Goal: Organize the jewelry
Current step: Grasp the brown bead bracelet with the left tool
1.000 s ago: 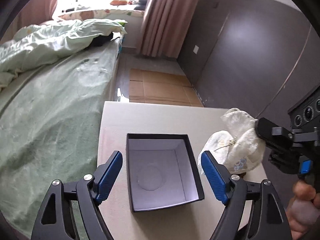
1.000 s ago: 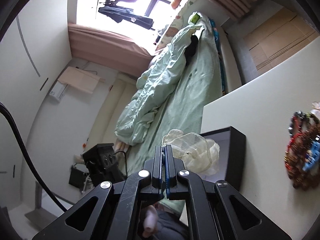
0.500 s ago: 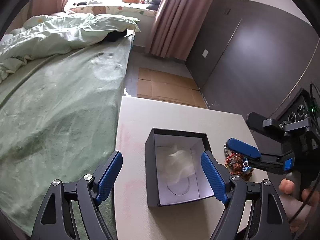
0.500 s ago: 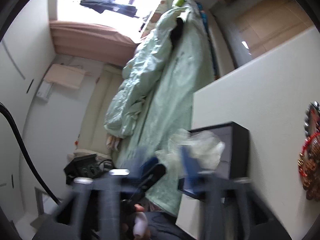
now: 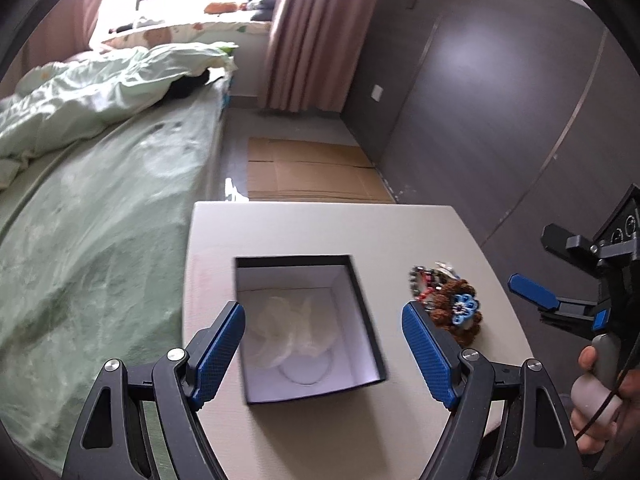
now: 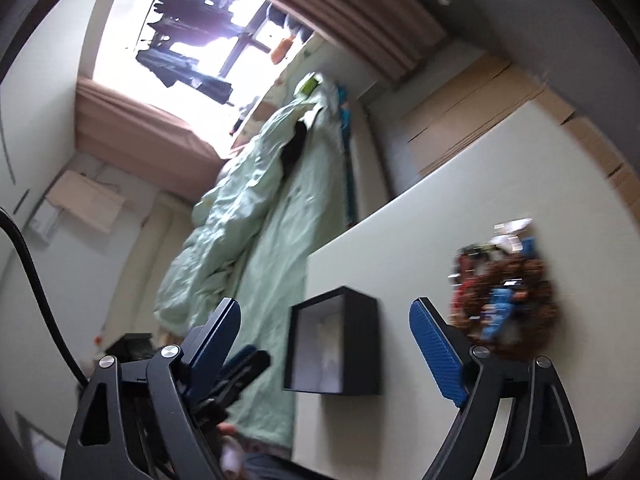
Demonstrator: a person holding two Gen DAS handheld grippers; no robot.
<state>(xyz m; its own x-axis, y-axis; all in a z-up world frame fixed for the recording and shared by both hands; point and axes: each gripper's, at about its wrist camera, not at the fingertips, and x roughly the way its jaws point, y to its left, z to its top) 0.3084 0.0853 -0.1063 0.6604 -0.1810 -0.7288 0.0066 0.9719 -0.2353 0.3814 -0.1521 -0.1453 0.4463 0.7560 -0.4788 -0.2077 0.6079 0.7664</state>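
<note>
Gaping wide, each hand-held gripper — left (image 5: pixel 322 354), right (image 6: pixel 326 354) — holds nothing above the box (image 5: pixel 366 312).

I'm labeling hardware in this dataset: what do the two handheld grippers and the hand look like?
Both the left gripper and right gripper have black angular frames with silver screws and blue textured finger pads. The bare hand grips a grey handle; a black cable trails off.

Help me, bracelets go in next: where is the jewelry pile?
In the left wrist view, the jewelry pile lies on the table, right of the black box.
</note>
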